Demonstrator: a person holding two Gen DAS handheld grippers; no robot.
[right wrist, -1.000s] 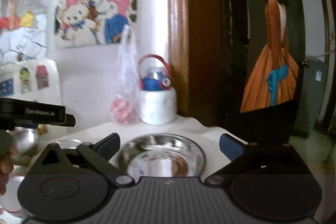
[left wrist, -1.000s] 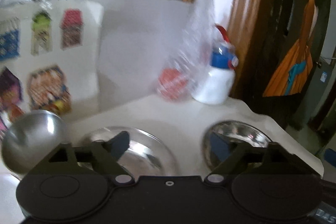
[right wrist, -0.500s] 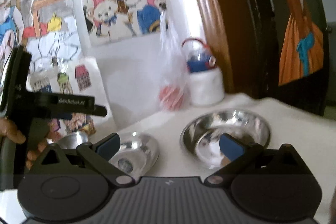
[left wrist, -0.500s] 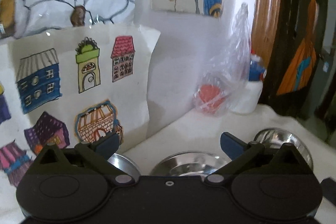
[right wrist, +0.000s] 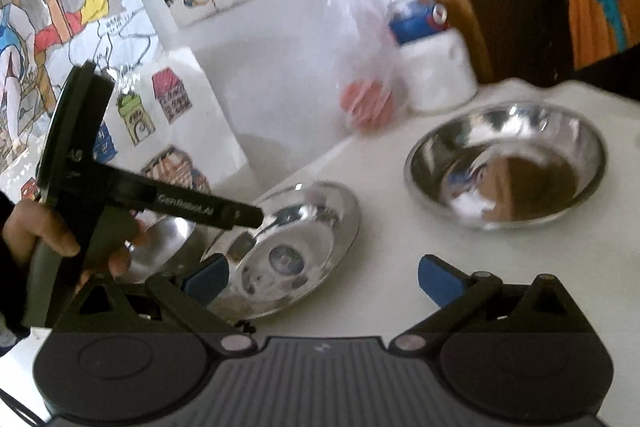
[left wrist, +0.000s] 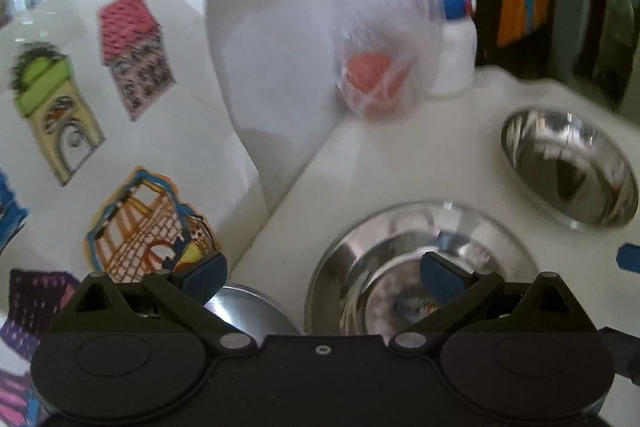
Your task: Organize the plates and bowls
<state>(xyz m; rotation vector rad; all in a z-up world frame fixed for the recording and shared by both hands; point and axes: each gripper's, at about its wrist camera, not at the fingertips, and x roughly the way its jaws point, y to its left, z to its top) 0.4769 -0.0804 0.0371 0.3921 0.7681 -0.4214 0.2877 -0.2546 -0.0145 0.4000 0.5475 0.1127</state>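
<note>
Blue pads spread as wide as they go, the left gripper (left wrist: 322, 277) has just been opening and holds nothing; its jaws straddle the gap between a small shiny steel bowl (left wrist: 250, 309), half hidden under the left finger, and a broad, shallow polished steel plate (left wrist: 420, 267) lying just beside it on the white tabletop (left wrist: 420, 155). The right gripper (right wrist: 322, 277), seen from its own camera, is likewise wide apart and empty, hovering above bare table with the same shallow plate at its left pad. Farther right, and apart from the plate, rests a deeper round steel bowl (right wrist: 506, 171) with a dark reflection in its base. At the back stand a clear plastic bag with something red inside (right wrist: 366, 99) and a white bottle with a blue cap and red handle (right wrist: 432, 59), against a wall hung with colourful children's drawings (right wrist: 132, 3). The dishes lie spread out, unstacked, so sorting appears barely begun. To lift the plate cleanly, the left gripper would likely do best to drop one pad inside the rim and one outside, pinch the thin edge squarely, and raise it level, since polished steel probably slips and rings against its neighbour.
</note>
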